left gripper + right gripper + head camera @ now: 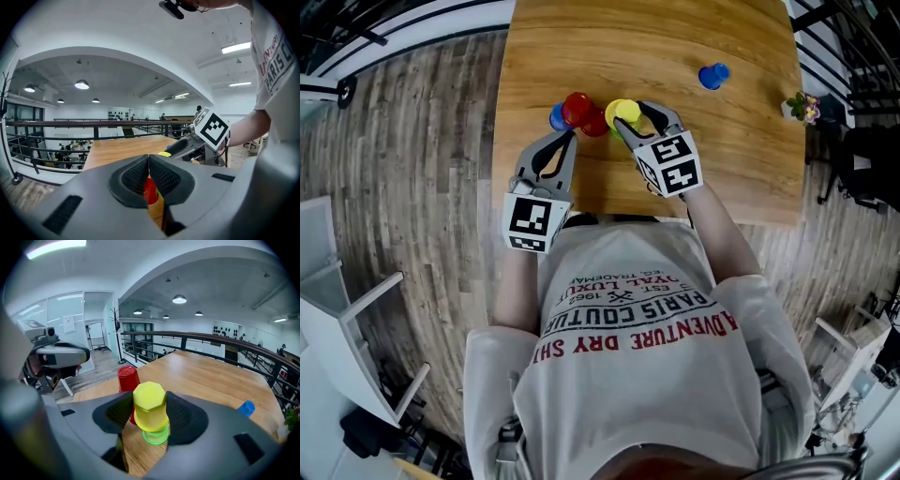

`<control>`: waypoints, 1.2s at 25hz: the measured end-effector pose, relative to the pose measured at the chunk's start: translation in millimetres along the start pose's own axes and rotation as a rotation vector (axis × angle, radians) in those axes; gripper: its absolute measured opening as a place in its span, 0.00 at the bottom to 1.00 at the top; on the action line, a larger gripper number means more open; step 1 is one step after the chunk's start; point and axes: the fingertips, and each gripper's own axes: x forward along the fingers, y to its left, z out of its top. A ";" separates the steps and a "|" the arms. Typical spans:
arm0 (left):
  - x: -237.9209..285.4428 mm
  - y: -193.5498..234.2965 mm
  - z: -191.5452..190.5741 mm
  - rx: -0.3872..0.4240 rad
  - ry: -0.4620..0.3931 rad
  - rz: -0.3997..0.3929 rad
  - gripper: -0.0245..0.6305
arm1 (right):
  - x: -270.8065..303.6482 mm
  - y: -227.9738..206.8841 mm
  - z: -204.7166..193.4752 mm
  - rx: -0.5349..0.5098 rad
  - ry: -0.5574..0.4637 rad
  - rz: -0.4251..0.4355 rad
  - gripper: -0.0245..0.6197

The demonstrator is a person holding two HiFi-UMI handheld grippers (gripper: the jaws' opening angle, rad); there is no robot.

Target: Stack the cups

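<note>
Noted a wooden table [656,47] on a grey plank floor [422,141], set in a large hall with a dark railing [225,345] and round ceiling lamps [179,299]. Found the right gripper [631,119] clamped on an upside-down yellow cup [150,406], with one pad pressed to each side. Saw a green cup [157,436] directly under the yellow one, showing only a rim below the yellow rim, close over the table top; could not tell contact with the wood. Found the left gripper [570,134] with jaws closed together, tips touching, holding nothing. Saw a red cup [578,109] just beyond those tips, upside down on the table, left of the yellow cup and close beside it. Made out a blue cup [556,117] against the left side of the red one, mostly hidden in the head view. Logged a second blue cup [712,75] well apart at the far right of the table. Spotted a small potted plant [802,107] at the right table edge. Logged both grippers over the near middle of the table, tips close together but apart.
</note>
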 end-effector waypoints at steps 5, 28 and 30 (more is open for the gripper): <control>-10.7 10.2 -10.2 -0.018 0.011 0.014 0.06 | 14.1 12.4 1.5 -0.015 0.015 0.012 0.40; 21.8 -25.2 -2.4 -0.003 0.019 -0.055 0.06 | -23.9 -15.3 8.4 0.048 -0.124 -0.028 0.49; 33.1 -37.0 0.2 -0.002 0.018 -0.076 0.06 | -37.7 -29.3 7.3 0.054 -0.146 -0.042 0.49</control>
